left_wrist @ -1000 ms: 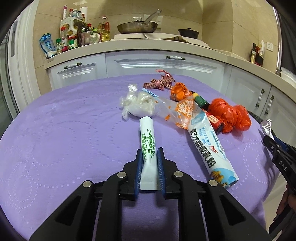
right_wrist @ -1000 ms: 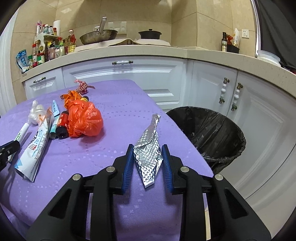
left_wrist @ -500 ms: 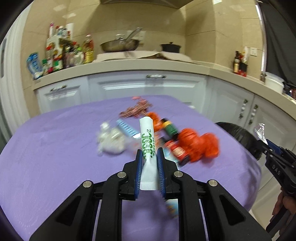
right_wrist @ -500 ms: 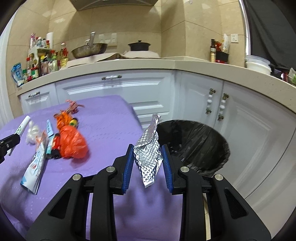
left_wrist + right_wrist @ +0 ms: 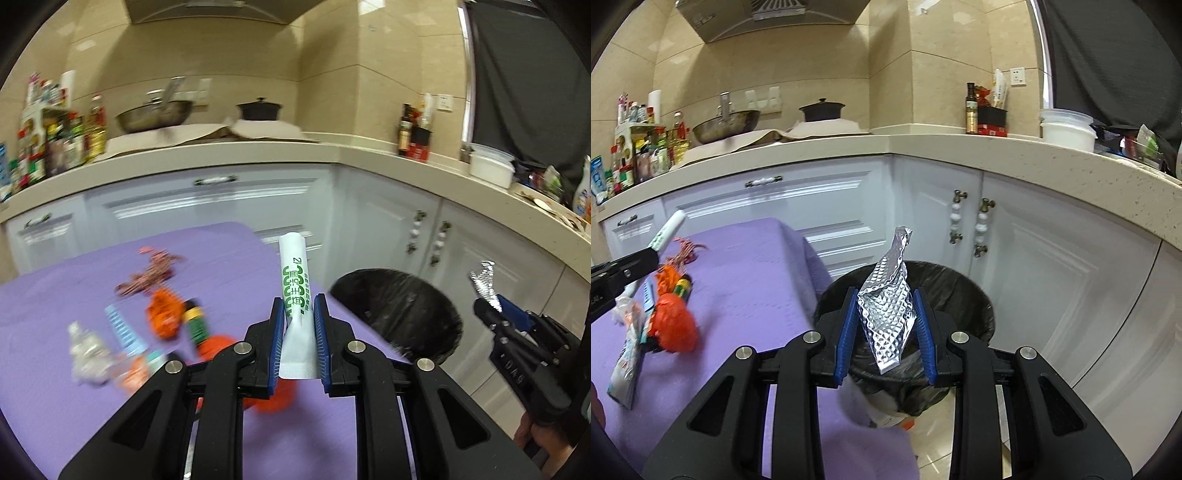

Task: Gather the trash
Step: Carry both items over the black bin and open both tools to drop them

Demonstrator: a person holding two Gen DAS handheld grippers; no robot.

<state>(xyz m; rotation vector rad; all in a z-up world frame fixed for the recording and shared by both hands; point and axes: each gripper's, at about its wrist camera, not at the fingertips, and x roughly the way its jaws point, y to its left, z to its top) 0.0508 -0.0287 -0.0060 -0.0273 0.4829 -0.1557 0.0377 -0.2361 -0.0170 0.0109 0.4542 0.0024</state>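
While the left hand-held gripper [image 5: 299, 325] clamps an upright white tube [image 5: 294, 291] above the purple desk [image 5: 74, 406], the right hand-held gripper [image 5: 886, 328], pinching a foil wrapper [image 5: 886, 314], is nearer the bin [image 5: 964, 295], directly beneath it.

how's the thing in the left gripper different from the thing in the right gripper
The white tube has a smooth round body with green print; the foil wrapper is silver, crinkled and embossed with a diamond pattern. The tube stands straight and stiff between the left gripper's pads; the wrapper bends to a twisted tip in the right gripper. Both are clamped, pointing up.
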